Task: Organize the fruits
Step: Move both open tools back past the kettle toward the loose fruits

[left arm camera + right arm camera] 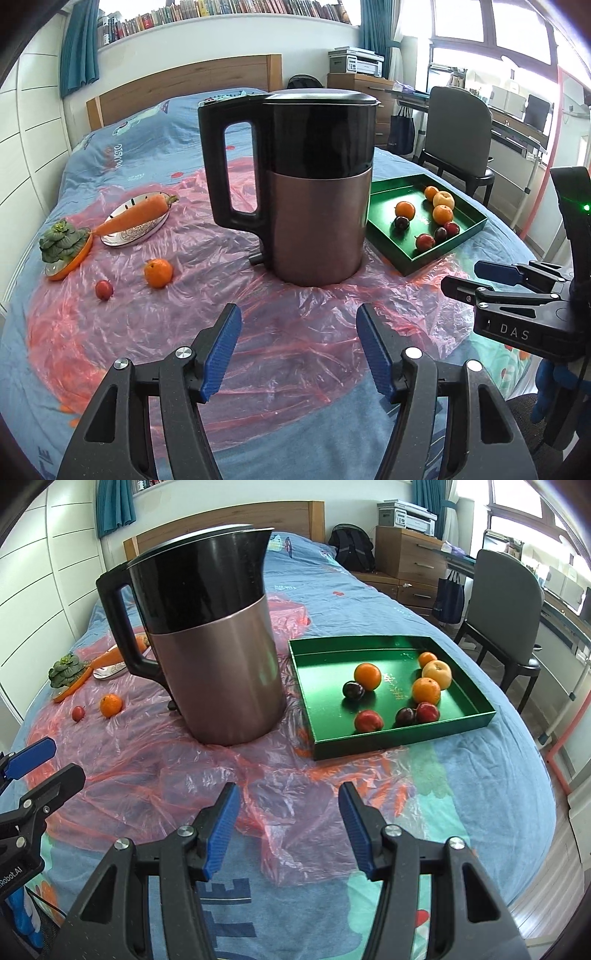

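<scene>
- In the left wrist view, the loose orange (158, 273) and a small red fruit (104, 289) lay at middle left on the pink plastic sheet (280, 332), up and left of the left claw (297, 347).
- Both were round, so no long axis mattered.
- The left claw stood apart, gripping nothing; judging by sides, it seemed the nearer.
- The right claw (288, 825) was likewise apart and empty, with the green tray (402, 738) of fruit at its upper right, beyond the kettle (218, 657).
</scene>
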{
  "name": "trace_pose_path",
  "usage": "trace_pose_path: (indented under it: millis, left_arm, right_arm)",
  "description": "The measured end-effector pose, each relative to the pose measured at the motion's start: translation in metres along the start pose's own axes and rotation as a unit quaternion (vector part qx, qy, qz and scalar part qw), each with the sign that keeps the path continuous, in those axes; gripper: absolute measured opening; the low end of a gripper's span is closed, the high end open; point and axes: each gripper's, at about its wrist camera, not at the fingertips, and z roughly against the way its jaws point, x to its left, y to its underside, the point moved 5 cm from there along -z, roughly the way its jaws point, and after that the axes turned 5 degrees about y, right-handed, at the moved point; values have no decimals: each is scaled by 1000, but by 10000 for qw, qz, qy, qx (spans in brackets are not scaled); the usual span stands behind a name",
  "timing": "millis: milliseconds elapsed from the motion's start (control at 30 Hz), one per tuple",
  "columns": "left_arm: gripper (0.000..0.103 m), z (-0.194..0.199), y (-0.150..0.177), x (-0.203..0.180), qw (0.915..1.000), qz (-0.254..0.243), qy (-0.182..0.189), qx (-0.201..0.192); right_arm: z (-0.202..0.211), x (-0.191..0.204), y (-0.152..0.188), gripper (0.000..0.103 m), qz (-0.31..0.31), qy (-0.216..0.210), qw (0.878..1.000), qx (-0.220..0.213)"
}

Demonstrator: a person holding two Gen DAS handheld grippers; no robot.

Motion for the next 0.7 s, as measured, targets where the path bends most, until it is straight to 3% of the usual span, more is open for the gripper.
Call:
trace_pose_path:
  millis: [700]
  left_arm:
    - [59, -8, 38, 98, 9967, 624, -487, 166]
  right_arm:
    - [-27, 107, 12, 78, 770, -521, 9951, 345]
